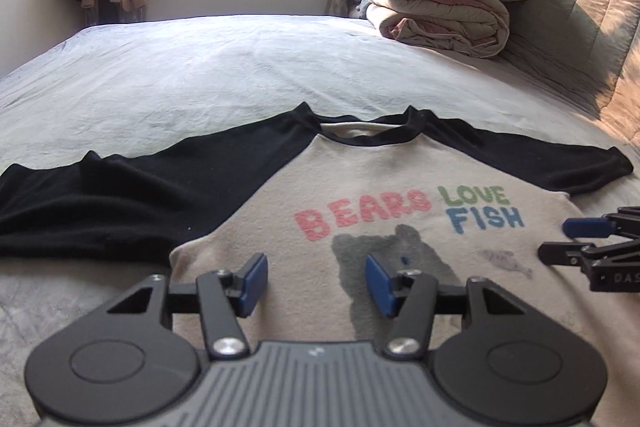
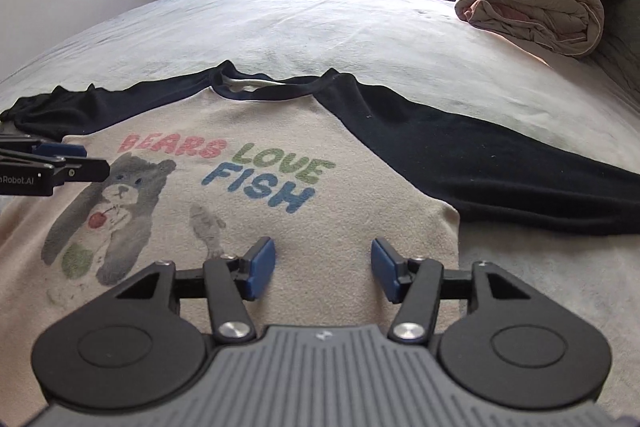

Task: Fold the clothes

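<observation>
**Left wrist view: both grippers wide apart, empty, over shirt**

Left gripper (image 1: 316, 281): jaws spread wide, holding nothing, level above the shirt (image 1: 280, 211). Right gripper (image 2: 323, 269): same condition. The shirt lies flat, face up, on the bed (image 1: 200, 67). Only the right wrist view shows the full bear print. A folded duvet (image 1: 436, 11) sits beyond.

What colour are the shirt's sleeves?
The sleeves are black, clearest in the right wrist view.
</observation>
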{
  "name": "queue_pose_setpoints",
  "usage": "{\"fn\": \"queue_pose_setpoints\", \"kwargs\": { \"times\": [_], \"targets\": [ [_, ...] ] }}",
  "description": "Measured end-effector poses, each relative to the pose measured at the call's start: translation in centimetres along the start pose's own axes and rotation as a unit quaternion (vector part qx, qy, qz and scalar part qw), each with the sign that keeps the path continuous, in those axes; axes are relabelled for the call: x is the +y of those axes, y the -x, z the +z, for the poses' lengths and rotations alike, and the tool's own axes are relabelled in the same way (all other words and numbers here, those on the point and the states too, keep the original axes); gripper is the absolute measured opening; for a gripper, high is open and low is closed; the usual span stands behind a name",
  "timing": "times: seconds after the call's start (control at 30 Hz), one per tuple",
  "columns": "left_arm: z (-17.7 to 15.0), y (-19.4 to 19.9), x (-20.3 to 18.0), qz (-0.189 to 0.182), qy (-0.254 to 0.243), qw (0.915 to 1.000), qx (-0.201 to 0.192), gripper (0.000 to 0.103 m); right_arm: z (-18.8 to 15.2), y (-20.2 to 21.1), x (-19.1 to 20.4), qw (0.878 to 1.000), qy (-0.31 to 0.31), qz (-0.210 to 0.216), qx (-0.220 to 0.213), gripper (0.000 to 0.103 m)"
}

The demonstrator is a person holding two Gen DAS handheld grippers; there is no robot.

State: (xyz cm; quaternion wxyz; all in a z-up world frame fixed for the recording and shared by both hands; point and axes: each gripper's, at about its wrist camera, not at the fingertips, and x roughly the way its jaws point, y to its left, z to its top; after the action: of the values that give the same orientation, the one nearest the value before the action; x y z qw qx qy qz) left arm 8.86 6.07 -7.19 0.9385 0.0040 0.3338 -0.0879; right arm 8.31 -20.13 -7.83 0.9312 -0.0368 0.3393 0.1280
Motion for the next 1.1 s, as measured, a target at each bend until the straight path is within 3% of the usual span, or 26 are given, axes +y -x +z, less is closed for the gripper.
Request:
{"fn": "queue_pose_setpoints", "kwargs": {
  "times": [0.43, 0.83, 1.1],
  "targets": [
    [-1.5, 0.2, 0.5, 0.017, -0.019, 0.9996, -0.011, 0.062, -2.0, 1.4, -1.4, 1.0, 0.001, 0.012, -0.029, 0.074],
    [-1.2, 1.5, 0.3, 0.04, -0.014, 0.9989, 0.018, 0.066, -3.0, 2.9, -2.3, 0.999, -0.007, 0.013, -0.029, 0.076],
    [0.2, 1.4, -0.2, 0.048, 0.024, 0.997, 0.056, 0.072, -2.5, 3.0, -1.9, 1.0, -0.02, -0.002, -0.019, 0.076]
  ]
}}
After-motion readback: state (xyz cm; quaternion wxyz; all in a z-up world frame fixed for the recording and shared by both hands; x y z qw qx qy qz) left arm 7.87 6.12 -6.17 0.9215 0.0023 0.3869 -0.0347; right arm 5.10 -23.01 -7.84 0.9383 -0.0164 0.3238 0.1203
